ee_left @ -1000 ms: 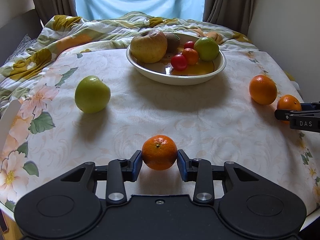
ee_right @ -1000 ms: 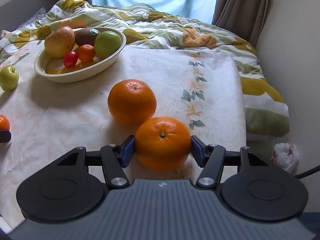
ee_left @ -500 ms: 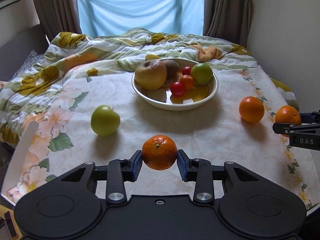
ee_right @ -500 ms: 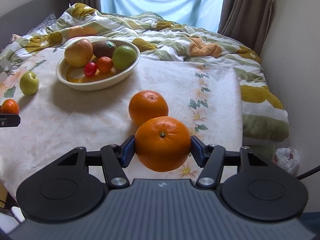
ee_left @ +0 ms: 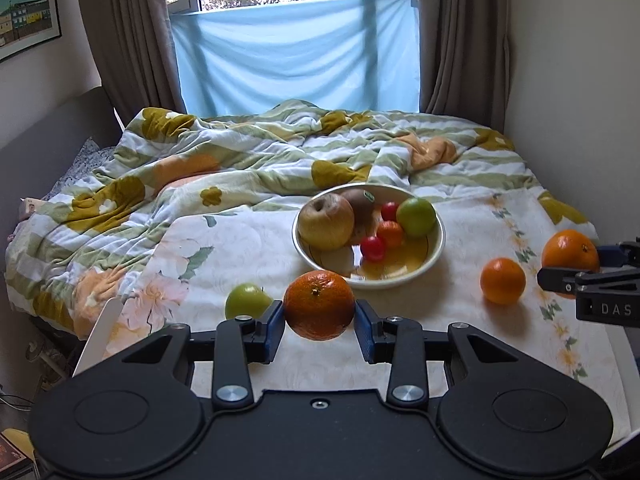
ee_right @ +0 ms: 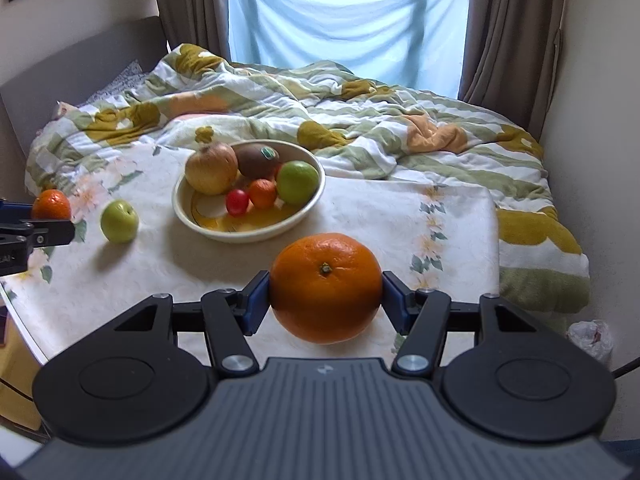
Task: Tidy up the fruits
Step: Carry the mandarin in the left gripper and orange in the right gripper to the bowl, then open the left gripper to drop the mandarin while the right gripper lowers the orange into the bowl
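My left gripper (ee_left: 319, 326) is shut on a small mandarin (ee_left: 319, 305) and holds it high above the table, in front of the bowl. My right gripper (ee_right: 325, 302) is shut on a large orange (ee_right: 326, 287), also lifted. A cream bowl (ee_left: 434, 254) at the table's far middle holds a yellow apple (ee_left: 326, 222), a kiwi, a green apple, a small mandarin and two red fruits. A loose green apple (ee_left: 245, 300) lies left of the bowl. A second orange (ee_left: 502, 281) lies on the table at the right; it is hidden in the right wrist view.
The table (ee_left: 224, 248) has a floral cloth and stands against a bed with a rumpled flowered quilt (ee_left: 248, 160). A wall (ee_left: 580, 80) runs close along the right. A white plastic bag (ee_right: 590, 338) lies on the floor at the right.
Both grippers have risen and pulled back with their fruit, so the table and bowl look smaller and lower. The second orange has passed out of the right wrist view behind the held orange.
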A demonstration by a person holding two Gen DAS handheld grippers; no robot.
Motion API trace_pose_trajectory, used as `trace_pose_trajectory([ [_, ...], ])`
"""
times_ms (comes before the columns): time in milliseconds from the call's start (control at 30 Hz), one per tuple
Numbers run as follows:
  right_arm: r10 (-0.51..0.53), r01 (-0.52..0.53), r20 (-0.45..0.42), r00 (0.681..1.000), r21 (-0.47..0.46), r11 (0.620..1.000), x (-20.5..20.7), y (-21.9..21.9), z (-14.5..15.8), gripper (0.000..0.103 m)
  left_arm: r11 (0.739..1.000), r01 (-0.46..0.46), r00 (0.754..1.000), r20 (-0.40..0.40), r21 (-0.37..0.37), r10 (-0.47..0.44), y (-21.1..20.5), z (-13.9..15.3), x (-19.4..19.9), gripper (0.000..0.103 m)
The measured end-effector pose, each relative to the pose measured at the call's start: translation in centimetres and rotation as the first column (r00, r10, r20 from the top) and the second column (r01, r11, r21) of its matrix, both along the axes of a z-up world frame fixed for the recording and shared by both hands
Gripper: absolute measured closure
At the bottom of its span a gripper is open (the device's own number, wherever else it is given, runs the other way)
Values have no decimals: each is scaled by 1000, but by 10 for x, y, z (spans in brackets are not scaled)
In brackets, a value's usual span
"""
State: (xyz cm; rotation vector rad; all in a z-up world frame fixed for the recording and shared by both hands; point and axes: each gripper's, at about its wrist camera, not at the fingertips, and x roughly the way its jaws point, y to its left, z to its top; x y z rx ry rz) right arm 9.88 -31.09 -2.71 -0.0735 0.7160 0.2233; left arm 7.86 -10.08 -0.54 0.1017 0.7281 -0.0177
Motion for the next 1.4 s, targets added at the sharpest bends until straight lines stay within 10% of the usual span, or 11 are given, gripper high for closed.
trace_pose_trajectory([
  [767,-58,58,2,998,37,998,54,27,31,29,984,173,984,-24,-48,-175,-9,9,119,62],
  [1400,-205,207,-93,974,13,978,113,25,-4,29,936,349,915,-197,-47,-351,-37,-61,224,62],
])
